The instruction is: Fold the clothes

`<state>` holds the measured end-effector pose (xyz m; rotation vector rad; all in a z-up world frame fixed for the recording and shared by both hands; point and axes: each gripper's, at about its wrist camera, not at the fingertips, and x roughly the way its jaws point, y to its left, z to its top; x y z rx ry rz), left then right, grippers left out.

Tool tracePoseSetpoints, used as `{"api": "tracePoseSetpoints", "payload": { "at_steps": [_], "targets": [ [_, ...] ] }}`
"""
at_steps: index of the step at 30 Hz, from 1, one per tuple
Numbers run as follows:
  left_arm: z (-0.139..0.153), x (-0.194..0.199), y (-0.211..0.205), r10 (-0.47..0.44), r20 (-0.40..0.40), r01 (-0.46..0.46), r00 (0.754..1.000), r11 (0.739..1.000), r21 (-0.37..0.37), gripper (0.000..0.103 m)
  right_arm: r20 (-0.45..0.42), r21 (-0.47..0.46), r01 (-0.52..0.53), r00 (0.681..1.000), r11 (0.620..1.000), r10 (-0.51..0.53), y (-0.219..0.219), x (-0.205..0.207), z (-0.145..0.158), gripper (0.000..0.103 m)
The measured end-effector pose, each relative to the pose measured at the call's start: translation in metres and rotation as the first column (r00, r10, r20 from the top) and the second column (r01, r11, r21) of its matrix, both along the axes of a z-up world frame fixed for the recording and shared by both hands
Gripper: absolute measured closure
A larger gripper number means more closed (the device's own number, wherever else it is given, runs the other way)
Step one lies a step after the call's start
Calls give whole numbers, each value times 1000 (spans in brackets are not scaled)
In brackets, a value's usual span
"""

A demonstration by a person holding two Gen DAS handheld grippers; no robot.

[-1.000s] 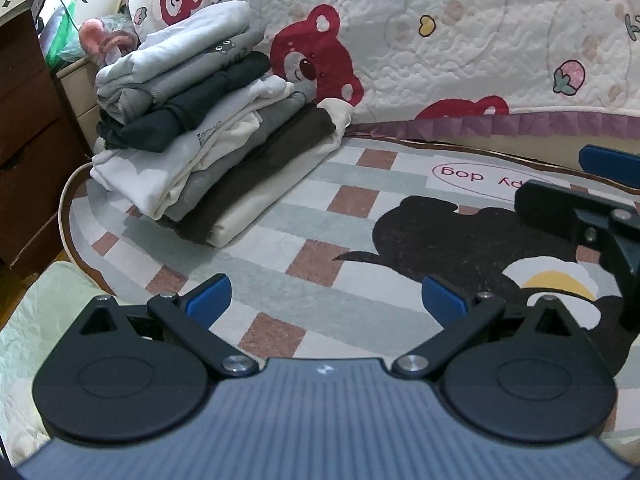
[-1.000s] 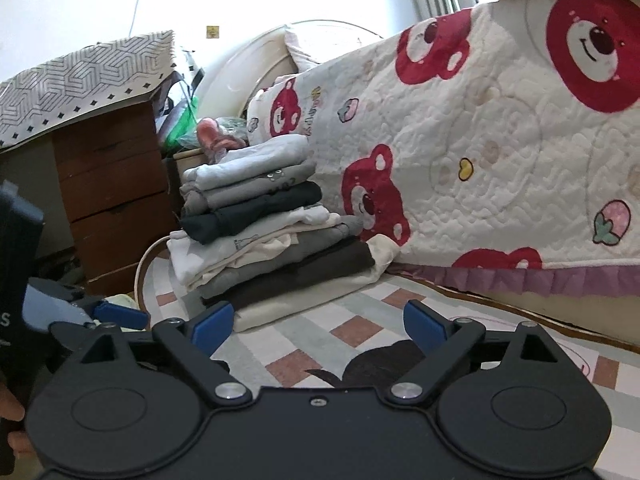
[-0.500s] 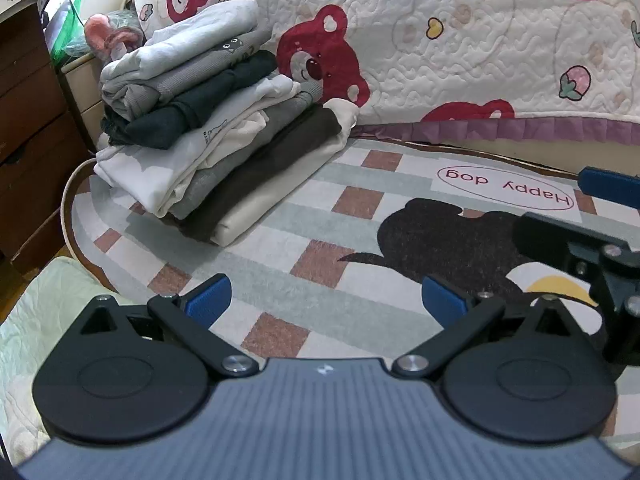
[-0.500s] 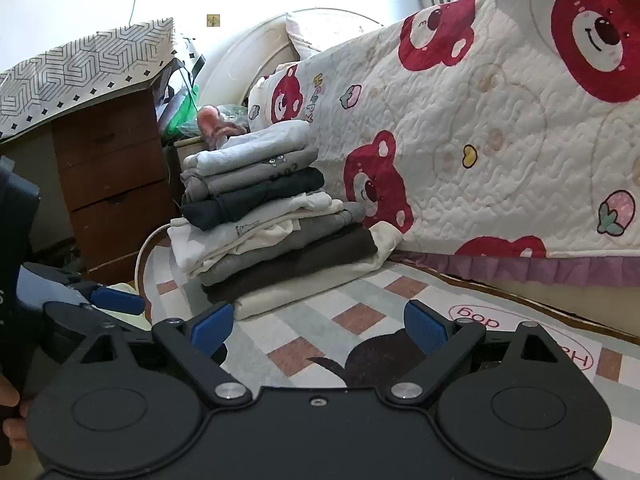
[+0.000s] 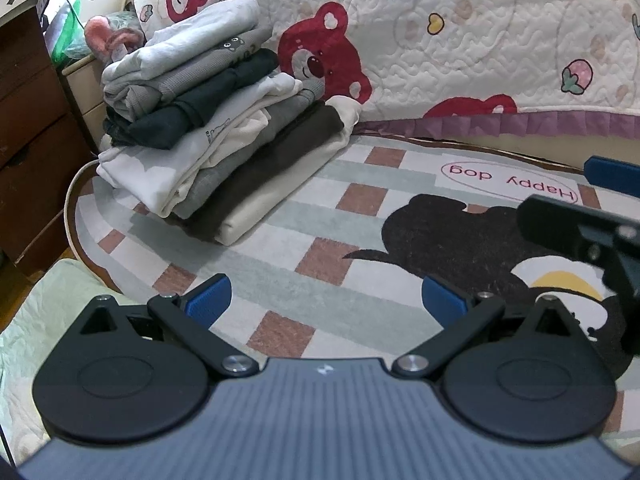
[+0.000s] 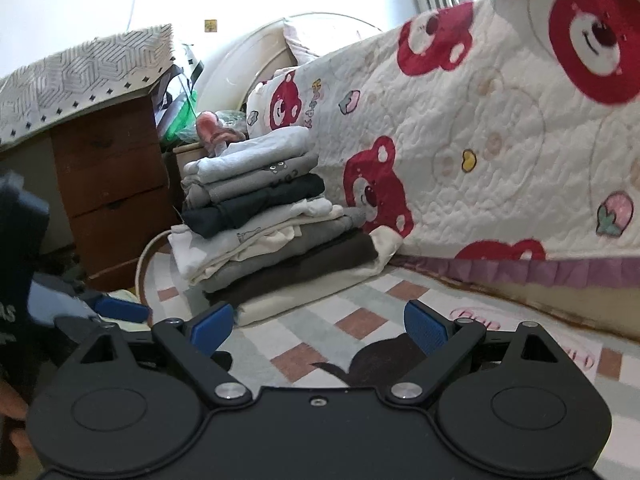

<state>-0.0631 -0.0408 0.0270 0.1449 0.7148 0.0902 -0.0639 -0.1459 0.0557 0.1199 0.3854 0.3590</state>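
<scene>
The stack of folded clothes (image 5: 216,128) lies ahead-left of the left tool (image 5: 326,300), the nearer one; both tools, the right tool (image 6: 318,326) included, gape wide and empty.

Right gripper (image 5: 608,216) cut by frame edge

Stack of folded clothes (image 5: 224,128) on the far left part of the rug (image 5: 280,264), its back end just beside the quilt (image 5: 460,36) hanging behind. Wooden drawers (image 5: 28,128) left of the stack, off the rug. Small cabinet (image 5: 86,84) behind the stack, with what may be a soft toy (image 5: 105,34) on top. Left gripper (image 5: 325,300) over the near rug, right gripper (image 6: 316,328) just to its right. Padded mat (image 5: 36,312) beside the rug's near left edge.
</scene>
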Motion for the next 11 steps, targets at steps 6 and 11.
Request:
{"api": "tracePoseSetpoints", "payload": {
  "at_steps": [6,11],
  "targets": [
    [1,-1,2,-1,2,1,1000,1000,-5,0,-42,19,10,999,1000,-10,-1,4,-1,8],
    [5,-2,6,7,12,-6,1000,1000,-19,0,-43,13,2,999,1000,-1,2,2,-2,8]
  ]
}}
